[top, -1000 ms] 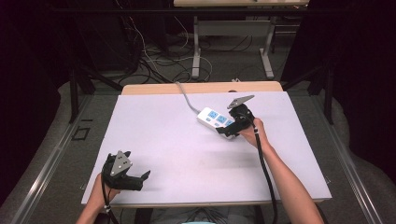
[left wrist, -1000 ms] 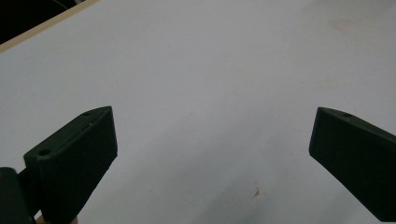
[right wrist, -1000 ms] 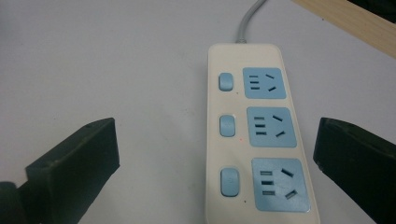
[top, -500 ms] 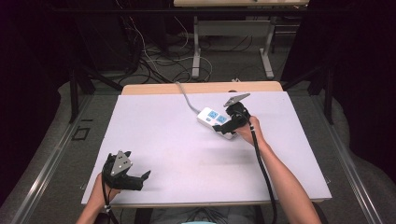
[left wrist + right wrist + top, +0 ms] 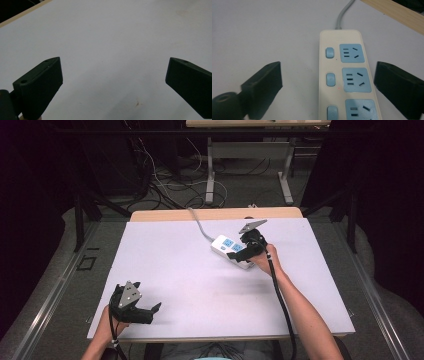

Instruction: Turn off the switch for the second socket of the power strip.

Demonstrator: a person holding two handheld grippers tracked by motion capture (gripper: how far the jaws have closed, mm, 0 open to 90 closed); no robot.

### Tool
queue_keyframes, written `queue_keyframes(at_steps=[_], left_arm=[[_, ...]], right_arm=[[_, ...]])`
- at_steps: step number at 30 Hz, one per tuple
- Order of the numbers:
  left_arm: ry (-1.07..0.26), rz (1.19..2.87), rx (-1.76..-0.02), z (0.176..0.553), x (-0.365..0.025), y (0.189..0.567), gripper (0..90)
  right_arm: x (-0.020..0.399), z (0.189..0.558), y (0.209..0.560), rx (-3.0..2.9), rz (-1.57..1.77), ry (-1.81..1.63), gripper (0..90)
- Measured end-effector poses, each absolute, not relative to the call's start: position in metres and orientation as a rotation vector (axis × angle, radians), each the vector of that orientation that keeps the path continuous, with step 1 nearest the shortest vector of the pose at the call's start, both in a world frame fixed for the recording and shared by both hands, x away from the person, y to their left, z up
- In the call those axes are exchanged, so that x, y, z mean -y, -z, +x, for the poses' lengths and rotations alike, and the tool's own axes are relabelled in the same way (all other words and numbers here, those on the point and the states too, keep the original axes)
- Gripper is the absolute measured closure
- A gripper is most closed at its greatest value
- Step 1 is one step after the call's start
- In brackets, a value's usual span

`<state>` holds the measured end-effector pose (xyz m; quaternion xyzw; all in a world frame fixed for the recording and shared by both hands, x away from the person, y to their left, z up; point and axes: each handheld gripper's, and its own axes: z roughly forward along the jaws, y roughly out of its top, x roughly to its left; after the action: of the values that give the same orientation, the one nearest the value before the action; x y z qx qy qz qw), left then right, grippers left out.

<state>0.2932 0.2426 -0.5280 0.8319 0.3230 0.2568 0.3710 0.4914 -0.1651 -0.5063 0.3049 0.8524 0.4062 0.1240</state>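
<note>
A cream power strip (image 5: 225, 246) with blue sockets and blue switches lies on the white table (image 5: 200, 275), right of centre; its grey cord (image 5: 199, 223) runs off the far edge. My right gripper (image 5: 239, 254) hovers over its near end, open. In the right gripper view the power strip (image 5: 344, 75) lies between the spread jaws, which do not touch it. My left gripper (image 5: 152, 312) rests at the table's front left corner, open, with nothing between its jaws. Bare table surface (image 5: 112, 62) lies ahead of it in the left gripper view.
A wooden strip (image 5: 215, 214) borders the table's far edge. Beyond it are cables on the floor (image 5: 170, 185) and the metal legs of another table (image 5: 210, 170). Dark floor surrounds the table on both sides.
The right gripper has shifted slightly toward the power strip. The left gripper has stayed in place.
</note>
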Motion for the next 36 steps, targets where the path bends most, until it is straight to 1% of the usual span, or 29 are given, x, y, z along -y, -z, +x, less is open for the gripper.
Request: queue_keyframes(at_steps=[1, 2, 4, 6, 16, 19, 20, 21, 25, 26, 36], left_arm=[[-0.656, 2.133, -0.829, 0.2931, -0.2425, 0.5281, 1.0], [-0.641, 2.128, -0.835, 0.2927, -0.242, 0.5285, 1.0], [-0.641, 2.128, -0.834, 0.2926, -0.2419, 0.5285, 1.0], [-0.648, 2.132, -0.832, 0.2927, -0.2423, 0.5282, 1.0], [-0.642, 2.13, -0.835, 0.2926, -0.2421, 0.5285, 1.0], [-0.64, 2.132, -0.837, 0.2924, -0.2422, 0.5284, 1.0], [-0.639, 2.132, -0.838, 0.2924, -0.2421, 0.5284, 1.0], [-0.639, 2.132, -0.838, 0.2923, -0.242, 0.5284, 1.0], [-0.638, 2.134, -0.836, 0.2924, -0.2421, 0.5285, 1.0], [-0.637, 2.135, -0.835, 0.2925, -0.2421, 0.5284, 1.0], [-0.638, 2.134, -0.838, 0.2921, -0.2422, 0.5284, 1.0]], right_arm=[[0.1651, 0.4915, 0.5064, -2.481, 0.892, -1.185, 17.4], [0.1644, 0.4915, 0.5068, -2.47, 0.903, -1.184, 19.5], [0.1643, 0.4915, 0.5072, -2.463, 0.897, -1.191, 27.6], [0.1657, 0.4913, 0.5053, -2.49, 0.891, -1.151, 32.8], [0.1648, 0.4914, 0.5071, -2.456, 0.917, -1.173, 59.7], [0.1655, 0.4917, 0.5073, -2.45, 0.925, -1.153, 69.9], [0.1653, 0.4918, 0.5076, -2.447, 0.922, -1.154, 76.1], [0.1653, 0.4918, 0.5076, -2.447, 0.922, -1.154, 76.1], [0.1636, 0.4912, 0.5078, -2.432, 0.907, -1.149, 88.6], [0.1636, 0.4911, 0.5073, -2.427, 0.897, -1.139, 90.0], [0.1565, 0.4915, 0.5105, -2.405, 0.891, -1.128, 90.0]])
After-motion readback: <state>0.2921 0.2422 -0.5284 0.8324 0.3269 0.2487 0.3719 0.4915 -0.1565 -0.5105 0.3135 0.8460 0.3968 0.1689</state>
